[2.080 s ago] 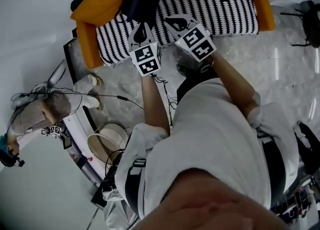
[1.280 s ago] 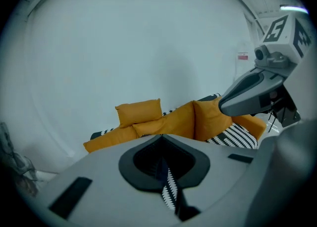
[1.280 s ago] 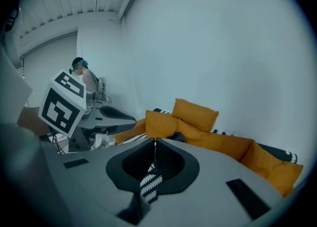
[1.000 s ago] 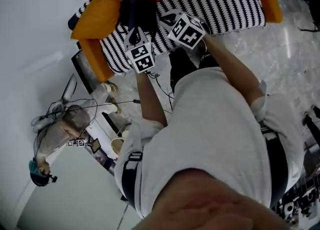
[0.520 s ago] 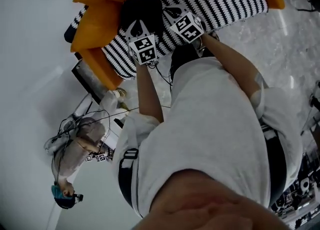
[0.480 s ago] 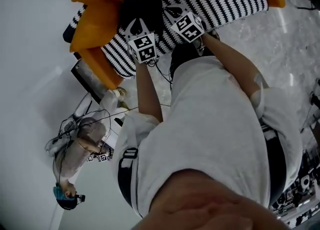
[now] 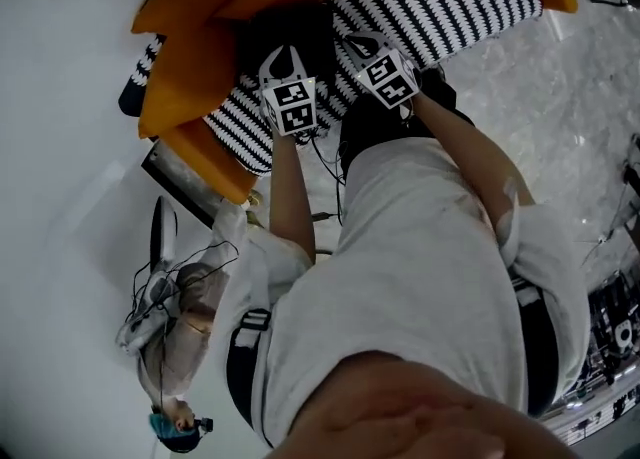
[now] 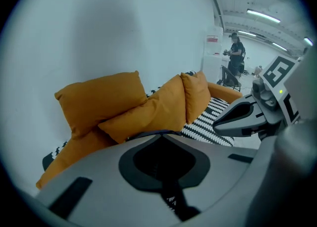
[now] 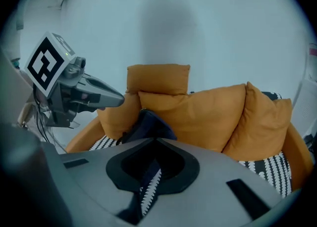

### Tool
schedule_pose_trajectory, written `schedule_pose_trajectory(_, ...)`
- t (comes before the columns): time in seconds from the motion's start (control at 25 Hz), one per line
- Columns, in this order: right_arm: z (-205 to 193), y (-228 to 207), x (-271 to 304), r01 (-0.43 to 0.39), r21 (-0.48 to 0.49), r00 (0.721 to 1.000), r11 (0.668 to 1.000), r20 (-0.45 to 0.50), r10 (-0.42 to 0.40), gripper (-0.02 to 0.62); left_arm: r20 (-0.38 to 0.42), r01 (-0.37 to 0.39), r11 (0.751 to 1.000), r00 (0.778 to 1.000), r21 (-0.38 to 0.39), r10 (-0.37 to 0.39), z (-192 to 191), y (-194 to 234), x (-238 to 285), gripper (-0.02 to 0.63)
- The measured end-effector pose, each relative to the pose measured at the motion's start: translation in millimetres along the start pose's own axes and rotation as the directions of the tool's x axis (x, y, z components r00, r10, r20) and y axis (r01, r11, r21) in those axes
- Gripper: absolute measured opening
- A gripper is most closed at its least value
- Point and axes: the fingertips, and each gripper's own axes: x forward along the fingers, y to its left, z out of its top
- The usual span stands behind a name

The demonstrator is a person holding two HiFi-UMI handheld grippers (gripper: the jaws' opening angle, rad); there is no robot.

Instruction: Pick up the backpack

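Observation:
A dark navy backpack (image 7: 292, 25) stands on the striped seat of an orange sofa (image 7: 195, 57), leaning against the orange cushions (image 9: 198, 112). In the right gripper view the backpack (image 9: 148, 122) shows just beyond my jaws. In the left gripper view only its dark top edge (image 8: 148, 134) peeks over them. My left gripper (image 7: 279, 55) hangs at the backpack's near side, jaws shut and empty. Just to its right, my right gripper (image 7: 356, 43) is also shut, with nothing in it. The two grippers sit side by side, pointing steeply down at the seat.
The black-and-white striped seat cover (image 7: 450, 2) runs to the right. Marble floor (image 7: 520, 97) lies in front of the sofa. A person with cables (image 7: 175, 347) is at the lower left by a white wall. Another person (image 8: 237, 55) stands far off.
Both grippers have come down and forward toward the backpack on the sofa. Their jaws have stayed shut. The view has swung, so the sofa sits higher in the frame.

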Motion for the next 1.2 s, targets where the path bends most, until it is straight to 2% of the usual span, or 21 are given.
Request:
schedule_pose_trajectory(0.16, -8, -11, 36, 0.008, 0.017, 1.0, 1.0, -0.026, -0.007, 0.041, -0.02, 0.04, 0.999, 0.999, 0.012, -0.04, -16, 14, 28, 0.012)
schedule_pose_trajectory(0.28, -15, -13, 59, 0.016, 0.07, 0.999, 0.997, -0.039, -0.014, 0.041, 0.005, 0.1, 0.995, 0.995, 0.018, -0.1, -12, 25, 36, 0.012)
schedule_pose_trajectory(0.36, -14, -16, 72, 0.026, 0.071, 0.999, 0.997, -0.044, -0.023, 0.041, -0.017, 0.126, 0.992, 0.992, 0.034, -0.125, -10, 37, 42, 0.012)
schedule_pose_trajectory(0.44, -12, -24, 82, 0.051, 0.046, 0.998, 0.998, -0.051, -0.049, 0.041, -0.059, 0.134, 0.979, 0.99, 0.151, -0.126, -15, 43, 54, 0.012)
schedule_pose_trajectory(0.52, -12, -32, 87, 0.068, 0.018, 0.996, 0.998, -0.062, -0.067, 0.041, -0.077, 0.128, 0.948, 0.991, 0.29, -0.11, -14, 45, 66, 0.014)
schedule_pose_trajectory(0.6, -10, -35, 90, 0.055, -0.031, 0.995, 0.998, -0.087, -0.057, 0.041, -0.087, 0.139, 0.931, 0.989, 0.338, -0.116, -10, 46, 74, 0.014)
schedule_pose_trajectory(0.68, -7, -32, 98, 0.023, -0.098, 0.993, 0.995, -0.11, -0.034, 0.041, -0.125, 0.181, 0.913, 0.982, 0.365, -0.145, -11, 47, 82, 0.014)
schedule_pose_trajectory(0.84, -7, -33, 113, -0.016, -0.193, 0.989, 0.981, -0.144, -0.012, 0.049, -0.205, 0.23, 0.846, 0.968, 0.481, -0.147, -19, 52, 100, 0.017)
schedule_pose_trajectory(0.88, -8, -34, 116, -0.026, -0.201, 0.987, 0.979, -0.158, -0.006, 0.09, -0.221, 0.241, 0.829, 0.964, 0.505, -0.146, -20, 53, 103, 0.031)
schedule_pose_trajectory(0.92, -9, -35, 119, -0.04, -0.207, 0.985, 0.978, -0.174, 0.004, 0.158, -0.237, 0.258, 0.81, 0.96, 0.527, -0.151, -21, 53, 105, 0.077)
schedule_pose_trajectory(0.96, -10, -35, 123, -0.055, -0.215, 0.982, 0.975, -0.189, 0.014, 0.186, -0.251, 0.279, 0.789, 0.954, 0.547, -0.162, -22, 53, 107, 0.124)
schedule_pose_trajectory(1.04, -12, -35, 131, -0.078, -0.245, 0.977, 0.966, -0.212, 0.025, 0.201, -0.266, 0.313, 0.75, 0.945, 0.583, -0.188, -22, 50, 109, 0.174)
schedule_pose_trajectory(1.12, -15, -36, 140, -0.095, -0.274, 0.972, 0.957, -0.232, 0.03, 0.216, -0.273, 0.333, 0.708, 0.941, 0.623, -0.202, -25, 47, 112, 0.189)
schedule_pose_trajectory(1.2, -17, -39, 153, -0.102, -0.288, 0.969, 0.952, -0.246, 0.029, 0.227, -0.287, 0.35, 0.652, 0.936, 0.673, -0.205, -30, 44, 115, 0.195)
